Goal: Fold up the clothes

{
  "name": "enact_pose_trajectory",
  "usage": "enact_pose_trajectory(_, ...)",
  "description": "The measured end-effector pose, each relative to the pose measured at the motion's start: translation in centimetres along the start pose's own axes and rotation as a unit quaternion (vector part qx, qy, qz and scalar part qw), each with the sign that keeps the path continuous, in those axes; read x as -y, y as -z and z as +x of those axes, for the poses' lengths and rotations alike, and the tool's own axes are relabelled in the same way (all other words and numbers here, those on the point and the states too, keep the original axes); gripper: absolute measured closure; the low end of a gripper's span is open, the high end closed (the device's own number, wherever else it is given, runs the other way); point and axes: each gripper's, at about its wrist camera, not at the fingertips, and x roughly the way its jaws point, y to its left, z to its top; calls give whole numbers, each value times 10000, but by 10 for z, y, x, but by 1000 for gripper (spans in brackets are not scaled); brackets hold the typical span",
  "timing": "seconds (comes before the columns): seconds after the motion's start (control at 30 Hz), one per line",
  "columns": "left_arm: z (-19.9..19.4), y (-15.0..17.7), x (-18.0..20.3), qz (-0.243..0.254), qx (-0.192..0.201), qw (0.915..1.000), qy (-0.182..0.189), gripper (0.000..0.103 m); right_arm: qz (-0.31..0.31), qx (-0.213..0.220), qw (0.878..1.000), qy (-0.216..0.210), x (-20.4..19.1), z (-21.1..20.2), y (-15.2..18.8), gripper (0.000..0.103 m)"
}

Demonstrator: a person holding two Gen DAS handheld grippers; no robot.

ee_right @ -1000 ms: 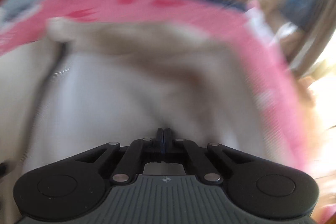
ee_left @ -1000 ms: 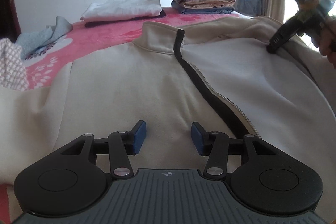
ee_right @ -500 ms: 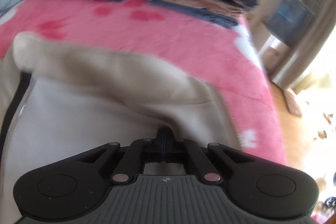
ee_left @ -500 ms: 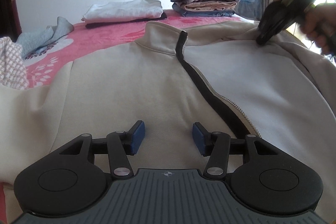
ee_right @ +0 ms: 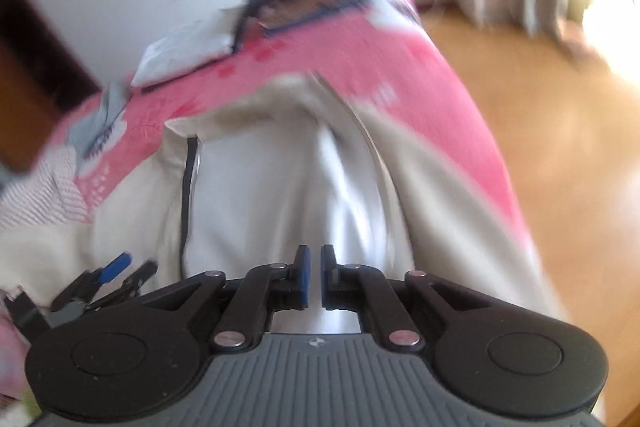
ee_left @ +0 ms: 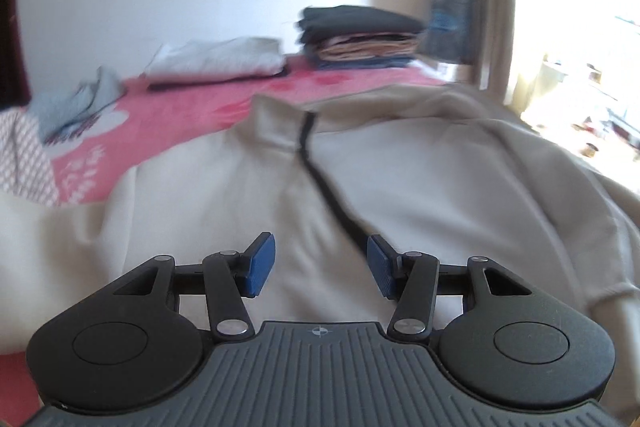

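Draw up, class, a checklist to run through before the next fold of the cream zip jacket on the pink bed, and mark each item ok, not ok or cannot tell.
1. Cream jacket lies front up, its dark zip closed to the collar: ok.
2. Left gripper open above the jacket's front, nothing between its blue pads: ok.
3. Right gripper nearly closed, a slim gap showing; whether it pinches cloth: cannot tell.
4. Jacket's right side smooth: not ok, a ridge of fabric stands up.
5. Folded stacks at the far end of the pink bed cover sit apart from the jacket: ok.
6. Sleeve positions: cannot tell, the pictures are blurred.
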Motion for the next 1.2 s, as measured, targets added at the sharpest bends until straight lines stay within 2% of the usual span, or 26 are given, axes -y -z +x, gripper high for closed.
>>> enact_pose_trajectory(0.03,-5,3,5,49,-47,9999,80,52,240,-137,9996,-109,9,-3,13,89)
enact_pose_trajectory(0.1,-15,8,15,146,-142,9995,242,52,661,-433,9962,-353,19,-1,37,77)
enact_pose_trajectory(0.17,-23,16,24,113,-278,9986,438,52,1009,-706,9909,-548,24,5,59,76)
enact_pose_trajectory(0.23,-29,25,31,20,-406,9971,643,52,1175,-857,9879,-540,26,13,73,76)
enact_pose_trajectory(0.37,-37,40,42,-179,-572,9935,967,52,1634,-816,9804,-732,31,19,80,76)
enact_pose_trajectory(0.43,-41,47,47,-231,-625,9917,1098,52,1935,-753,9729,-1016,32,20,81,76)
enact_pose_trajectory(0.53,-42,56,50,-241,-722,9897,1208,52,2162,-1032,9596,-1474,29,30,90,75)
enact_pose_trajectory(0.57,-42,59,51,-237,-765,9891,1234,52,2169,-1159,9588,-1421,30,34,96,75)
enact_pose_trajectory(0.6,-41,62,50,-254,-798,9888,1239,52,2142,-1285,9609,-1194,32,37,103,75)
enact_pose_trajectory(0.67,-41,66,48,-271,-841,9881,1259,52,1948,-1342,9707,-433,43,37,116,75)
enact_pose_trajectory(0.7,-42,68,47,-273,-854,9878,1273,52,1931,-1318,9722,-144,52,35,122,78)
enact_pose_trajectory(0.73,-42,70,46,-276,-866,9875,1288,52,2043,-1276,9706,-32,62,32,128,81)
enact_pose_trajectory(0.77,-42,71,45,-276,-877,9872,1302,52,2129,-1186,9698,-41,68,27,131,83)
enact_pose_trajectory(1.0,-46,75,48,-259,-807,9878,1310,52,1903,-816,9776,-375,43,26,116,79)
enact_pose_trajectory(1.2,-55,79,43,-392,-771,9847,1515,52,1923,-881,9765,-404,50,47,117,77)
